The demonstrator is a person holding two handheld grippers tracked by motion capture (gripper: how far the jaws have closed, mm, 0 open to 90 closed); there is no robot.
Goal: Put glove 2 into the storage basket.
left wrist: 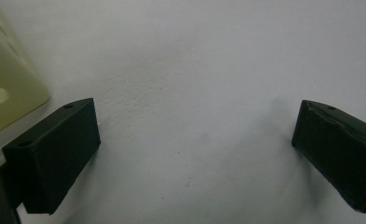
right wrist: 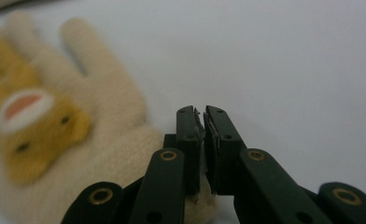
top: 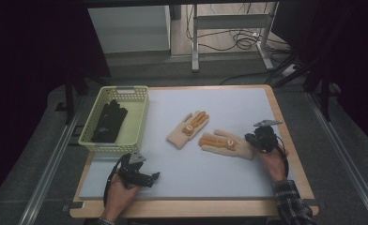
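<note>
High view puts the left gripper [top: 155,176] low over the pale grey mat [top: 196,173] covering the bench, jaws spread wide and empty; the pale yellow plastic basket [top: 137,123] sits just beyond it, holding a black glove [top: 108,121]. Right gripper [right wrist: 203,122] has its jaws pressed together at the cuff edge of the near cream knitted glove with an orange animal face [right wrist: 55,135]; whether fabric is pinched cannot be told. Farther left lies a second matching glove [top: 188,129].
</note>
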